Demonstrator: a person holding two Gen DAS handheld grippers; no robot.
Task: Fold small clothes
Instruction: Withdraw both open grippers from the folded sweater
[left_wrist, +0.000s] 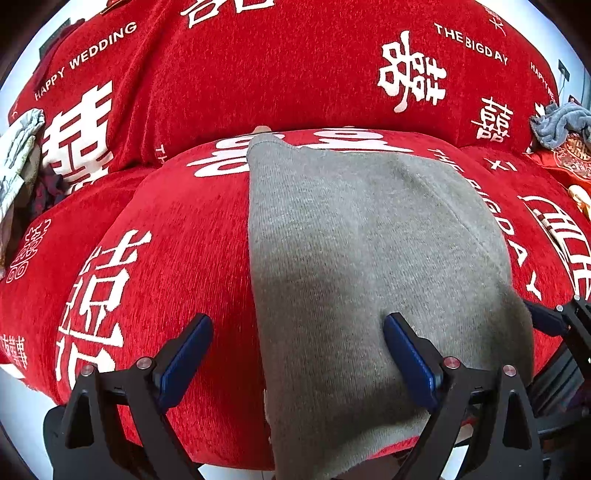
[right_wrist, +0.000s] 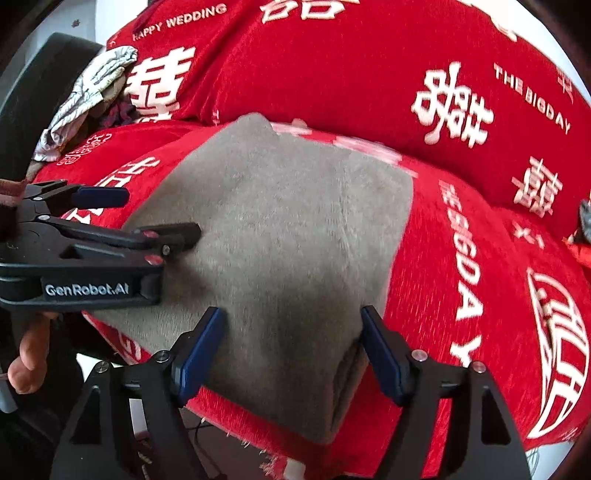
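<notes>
The gray garment (left_wrist: 369, 258) lies flat on the seat of a red sofa (left_wrist: 177, 236). It looks like a small knit piece that is already folded over, with stacked layers showing at its near right corner in the right wrist view (right_wrist: 347, 384). Its far end almost reaches the sofa's back cushion, and its near end hangs a little over the front edge of the seat.

The cloth looks soft, thick and light. It should bend easily and will sag if lifted from one spot. It does not look slippery, because the fuzzy knit should cling a bit to the sofa cover. Good places to take hold are the near corners or the near edge, where the layers can be pinched together so they do not slide apart.

The left claw (left_wrist: 299, 354) is spread wide apart and holds nothing. One finger sits over the red cover and the other over the gray cloth near its left edge. The right claw (right_wrist: 291, 347) is also wide apart and empty, with its fingers on either side of the near right part of the cloth.

Farther out, a crumpled light cloth (right_wrist: 92, 88) lies at the far left of the sofa, and a blue-gray cloth (left_wrist: 557, 123) sits at the far right. The cover has white wedding words printed on it.
</notes>
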